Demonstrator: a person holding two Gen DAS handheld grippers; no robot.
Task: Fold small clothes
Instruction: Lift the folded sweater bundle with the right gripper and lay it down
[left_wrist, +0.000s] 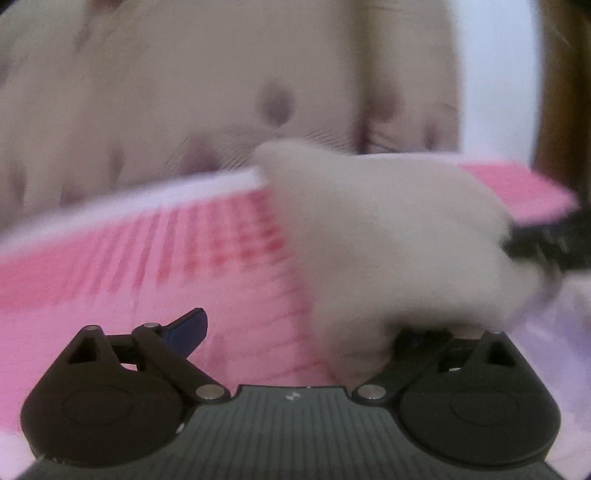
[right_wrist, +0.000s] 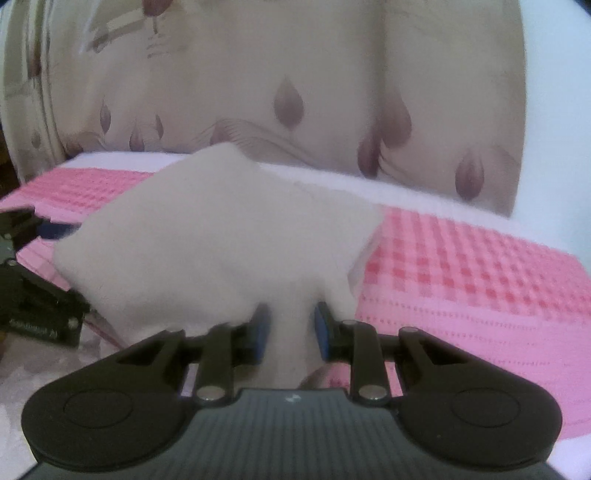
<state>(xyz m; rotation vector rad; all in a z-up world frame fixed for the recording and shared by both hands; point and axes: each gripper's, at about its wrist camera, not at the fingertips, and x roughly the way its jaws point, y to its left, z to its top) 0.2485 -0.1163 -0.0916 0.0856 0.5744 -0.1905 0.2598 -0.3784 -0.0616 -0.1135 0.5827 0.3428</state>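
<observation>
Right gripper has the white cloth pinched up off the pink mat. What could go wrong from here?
1. The right gripper pinches only a narrow bunch of the white cloth, so it may slip out.
2. The left gripper sits very close beside the cloth; they could collide or snag it.
3. The hanging cloth may drag and wrinkle the pink mat.

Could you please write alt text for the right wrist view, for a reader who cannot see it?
The right gripper pinches a bunched fold of a white cloth between its blue-padded fingers, over a pink checked cover. The left gripper shows at the left edge, and a beige curtain with a brown teardrop print hangs behind.
</observation>
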